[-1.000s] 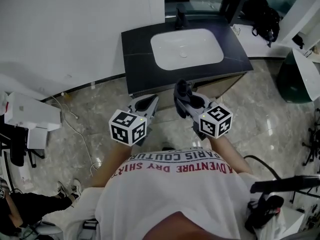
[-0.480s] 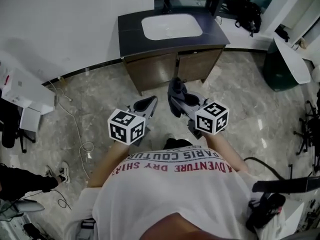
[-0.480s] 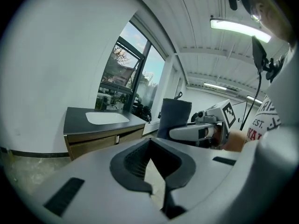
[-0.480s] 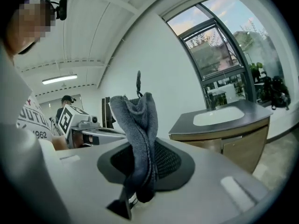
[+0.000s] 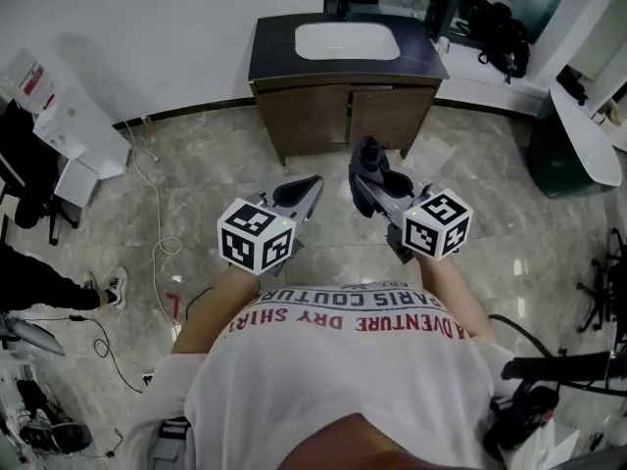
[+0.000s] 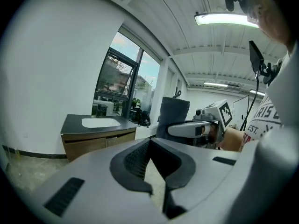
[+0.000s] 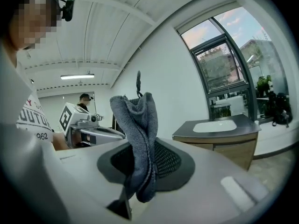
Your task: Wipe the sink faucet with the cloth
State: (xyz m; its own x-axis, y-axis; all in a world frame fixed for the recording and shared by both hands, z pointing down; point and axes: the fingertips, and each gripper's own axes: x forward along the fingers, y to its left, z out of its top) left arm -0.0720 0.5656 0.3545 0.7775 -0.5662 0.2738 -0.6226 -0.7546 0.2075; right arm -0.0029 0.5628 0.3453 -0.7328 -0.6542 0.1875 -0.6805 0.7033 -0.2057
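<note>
Grey cloth [image 7: 136, 125] clamped upright in right gripper [image 5: 375, 190] jaws, well short of sink [image 5: 348, 40]. Left gripper [image 5: 306, 190] jaws together, nothing between. Open marble floor [image 5: 318, 160] between grippers and sink cabinet [image 5: 313, 116]. Cable [image 5: 162, 245] left of cabinet, black bag [image 5: 502, 39] to its right. Faucet [image 5: 343, 6] behind sink, barely discernible.

Showroom-like office space: vanity sink [image 5: 347, 40], marble floor [image 5: 196, 204], large window [image 7: 219, 73], ceiling strip light [image 6: 224, 18].
</note>
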